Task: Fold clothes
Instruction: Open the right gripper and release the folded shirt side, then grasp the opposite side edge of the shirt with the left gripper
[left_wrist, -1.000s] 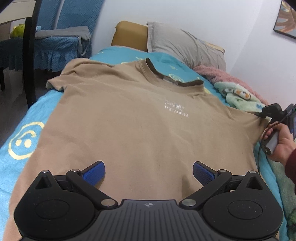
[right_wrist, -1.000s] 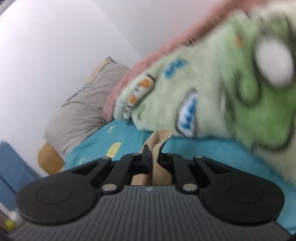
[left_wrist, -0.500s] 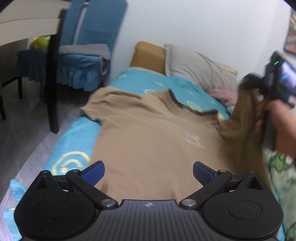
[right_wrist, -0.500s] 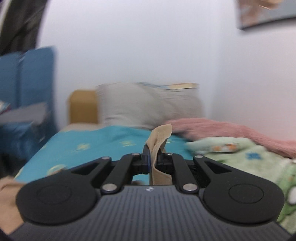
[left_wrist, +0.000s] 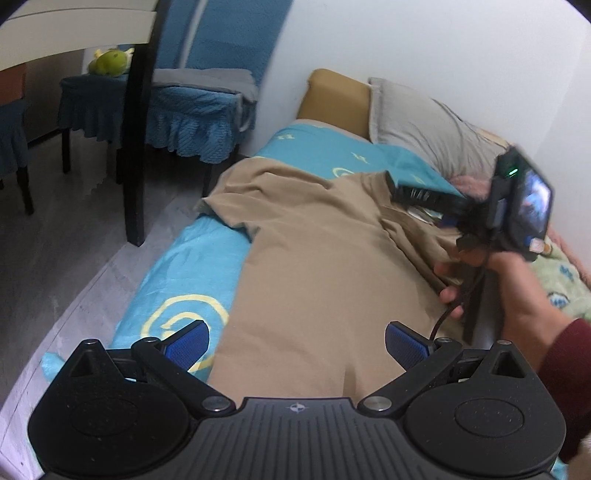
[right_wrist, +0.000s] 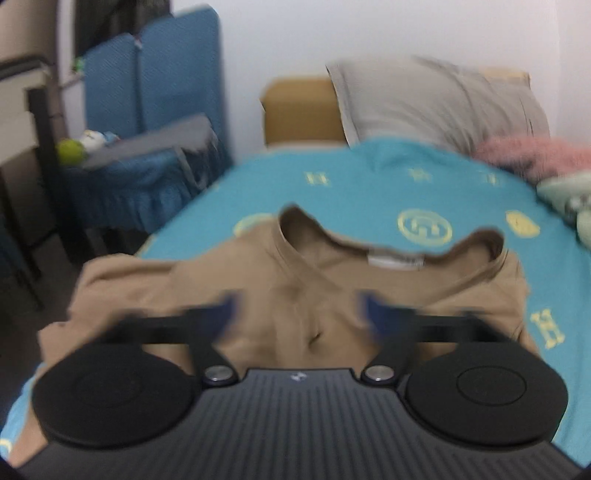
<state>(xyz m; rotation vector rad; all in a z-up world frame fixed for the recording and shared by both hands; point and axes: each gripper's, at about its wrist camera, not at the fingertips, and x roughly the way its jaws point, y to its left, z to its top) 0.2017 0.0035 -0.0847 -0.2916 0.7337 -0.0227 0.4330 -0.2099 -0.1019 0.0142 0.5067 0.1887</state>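
Observation:
A tan T-shirt (left_wrist: 314, 266) lies on the bed, its right sleeve folded over onto the body. In the right wrist view the T-shirt (right_wrist: 295, 291) shows its neck opening and white label. My left gripper (left_wrist: 297, 339) is open and empty, held above the shirt's lower part. My right gripper (right_wrist: 297, 314) is open above the folded sleeve near the collar; its fingers are blurred. The right gripper also shows in the left wrist view (left_wrist: 399, 194), held in a hand over the shirt's right side.
The bed has a teal sheet (left_wrist: 192, 266) with yellow marks. A grey pillow (left_wrist: 428, 129) lies at the head. A green patterned blanket (left_wrist: 561, 280) lies along the right side. Blue-covered chairs (left_wrist: 192, 107) and a dark table leg (left_wrist: 136, 147) stand on the left floor.
My right gripper carried the right sleeve across over the shirt's body and opened, letting it go. My left gripper stayed open and shifted left toward the bed's edge.

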